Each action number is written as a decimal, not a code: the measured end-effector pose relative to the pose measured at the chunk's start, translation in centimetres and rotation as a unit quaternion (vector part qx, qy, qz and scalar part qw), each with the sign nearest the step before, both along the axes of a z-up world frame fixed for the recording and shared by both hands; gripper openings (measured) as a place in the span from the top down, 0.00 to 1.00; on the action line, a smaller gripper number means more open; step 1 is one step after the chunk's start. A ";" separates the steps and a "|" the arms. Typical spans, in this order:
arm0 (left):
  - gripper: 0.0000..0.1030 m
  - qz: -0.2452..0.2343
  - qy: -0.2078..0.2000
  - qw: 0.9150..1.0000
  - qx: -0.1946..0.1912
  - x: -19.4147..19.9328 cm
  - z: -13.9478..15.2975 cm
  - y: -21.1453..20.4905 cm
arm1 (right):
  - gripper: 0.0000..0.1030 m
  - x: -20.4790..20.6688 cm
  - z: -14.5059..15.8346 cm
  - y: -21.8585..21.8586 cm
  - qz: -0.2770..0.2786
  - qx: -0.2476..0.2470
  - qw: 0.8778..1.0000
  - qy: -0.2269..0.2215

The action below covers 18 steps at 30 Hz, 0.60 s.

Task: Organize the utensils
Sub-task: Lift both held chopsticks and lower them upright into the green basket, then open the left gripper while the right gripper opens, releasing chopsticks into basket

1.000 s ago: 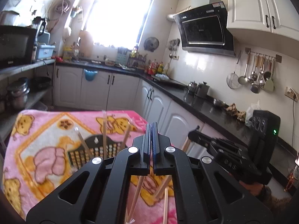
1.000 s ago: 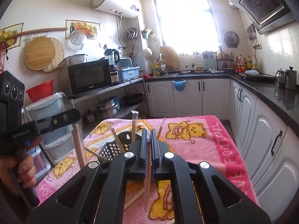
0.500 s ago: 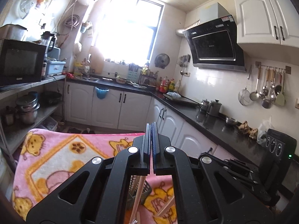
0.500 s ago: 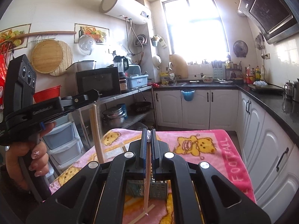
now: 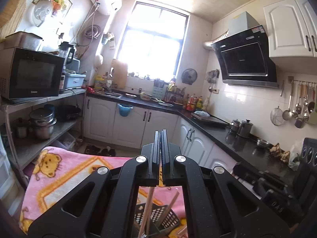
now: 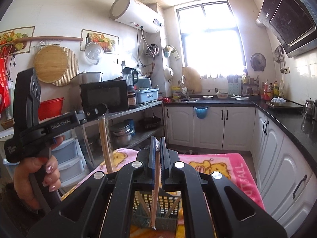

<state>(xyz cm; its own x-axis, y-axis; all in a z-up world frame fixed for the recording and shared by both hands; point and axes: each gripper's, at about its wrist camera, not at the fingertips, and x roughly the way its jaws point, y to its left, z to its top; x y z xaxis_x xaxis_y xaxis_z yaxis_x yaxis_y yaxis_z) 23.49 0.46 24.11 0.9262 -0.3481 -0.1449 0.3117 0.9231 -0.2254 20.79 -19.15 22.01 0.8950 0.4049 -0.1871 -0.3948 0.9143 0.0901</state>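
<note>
Below my left fingers point(image 5: 156, 154), chopstick point(image 5: 145, 216) runs off the frame's bottom edge; its upper end is hidden between the pads. Basket point(image 5: 170, 219) beneath: mostly masked by my gripper body. Right chopstick point(image 6: 155, 194): top hidden between fingers.

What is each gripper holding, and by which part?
Each holds a chopstick by its upper end: left gripper, chopstick; right gripper, chopstick.

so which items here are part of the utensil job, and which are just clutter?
Job: left tool shut on chopstick; right tool shut on second chopstick; basket.

Clutter: blanket, microwave, pots, kettles, hanging ladles.
</note>
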 end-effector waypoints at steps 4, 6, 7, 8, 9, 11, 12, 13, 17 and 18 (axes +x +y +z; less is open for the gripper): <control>1.00 0.013 -0.001 1.000 -0.003 1.1 -0.1 0.3 | 0.96 1.3 0.9 0.0 -0.013 -0.007 1.000 -0.012; 1.00 0.022 -0.011 1.000 -0.003 1.4 -0.2 0.4 | 0.96 1.9 1.1 -0.1 -0.018 -0.006 1.000 -0.013; 1.00 0.023 -0.014 1.000 -0.003 1.5 -0.3 0.4 | 0.96 2.3 1.2 -0.1 -0.022 -0.006 1.000 -0.013; 1.00 0.025 -0.013 1.000 -0.004 1.7 -0.4 0.4 | 0.96 2.6 1.2 -0.3 -0.023 -0.006 1.000 -0.012; 1.00 0.026 -0.011 1.000 -0.005 1.9 -0.5 0.5 | 0.96 3.0 1.2 -0.4 -0.024 -0.003 1.000 -0.011; 1.00 0.027 -0.008 1.000 -0.006 2.4 -0.9 0.5 | 0.96 3.5 1.1 -0.5 -0.028 -0.002 1.000 -0.011; 1.00 0.029 -0.007 1.000 -0.007 2.6 -1.2 0.5 | 0.96 3.7 0.9 -0.6 -0.029 0.000 1.000 -0.011; 1.00 0.029 -0.006 1.000 -0.008 2.7 -1.4 0.6 | 0.96 3.8 0.7 -0.6 -0.030 0.001 0.999 -0.012; 1.00 0.030 -0.002 1.000 -0.008 3.2 -2.5 0.7 | 0.96 4.4 -0.2 -0.4 -0.032 -0.003 0.999 -0.011; 1.00 0.030 0.000 1.000 -0.008 3.3 -2.8 0.6 | 0.96 4.6 -0.6 -0.3 -0.033 -0.005 0.999 -0.009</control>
